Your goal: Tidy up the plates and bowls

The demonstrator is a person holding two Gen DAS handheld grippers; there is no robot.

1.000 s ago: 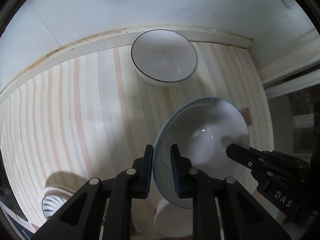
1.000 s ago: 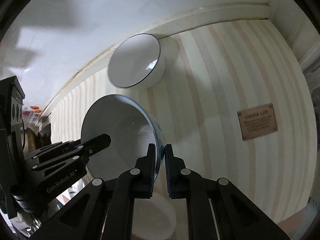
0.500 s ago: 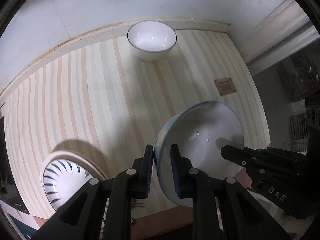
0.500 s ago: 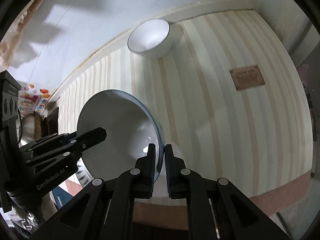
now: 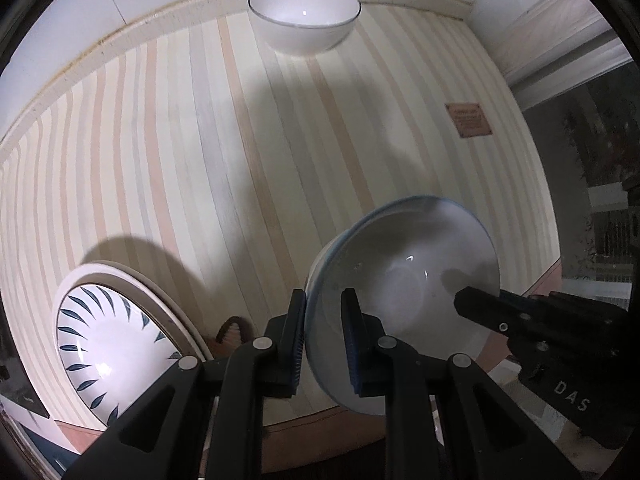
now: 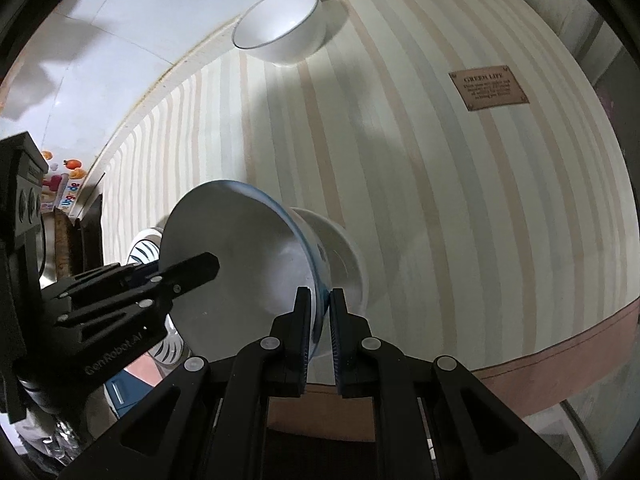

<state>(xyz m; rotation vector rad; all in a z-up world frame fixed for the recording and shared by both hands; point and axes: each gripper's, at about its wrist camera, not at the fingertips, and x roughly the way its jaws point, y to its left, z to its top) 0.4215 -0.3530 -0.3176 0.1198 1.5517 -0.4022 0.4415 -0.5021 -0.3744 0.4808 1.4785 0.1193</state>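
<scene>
1. Currently held in the air above the striped table (image 5: 192, 152): a blue-rimmed bowl (image 5: 404, 280), tilted, pinched at opposite edges of its rim by both tools.
2. Left gripper (image 5: 322, 332) jaws clamped on the near-left rim; right gripper (image 6: 319, 330) jaws clamped on the other side, nearly together with only the thin wall between them.
3. Also waiting: a white bowl (image 5: 304, 16) with a dark rim line, standing upright at the far edge by the wall; a leaf-patterned plate (image 5: 108, 340) at the near-left corner; a small brown label (image 6: 488, 88) lying flat on the tablecloth.
4. Likely slip risk: glazed rim, narrow pads, and a tilted load; any loosening on one side could swing the bowl down onto the table or the plate.
5. Likely twisting risk: two rigid grips on one rim; hands drifting apart or turning unevenly could pry the bowl out or chip it.
6. Possible knock when stacking: lowering into the white bowl off-centre could tip it against the wall.
7. Hard to make out: a pale rounded shape (image 6: 340, 248) behind the held bowl in the right view, perhaps its own foot, perhaps another dish; cannot tell.
8. Cut off: the plate's lower edge, hanging past the table's near edge or merely distorted by the lens; unclear.
9. Hidden: the bowl's underside in the left view.
</scene>
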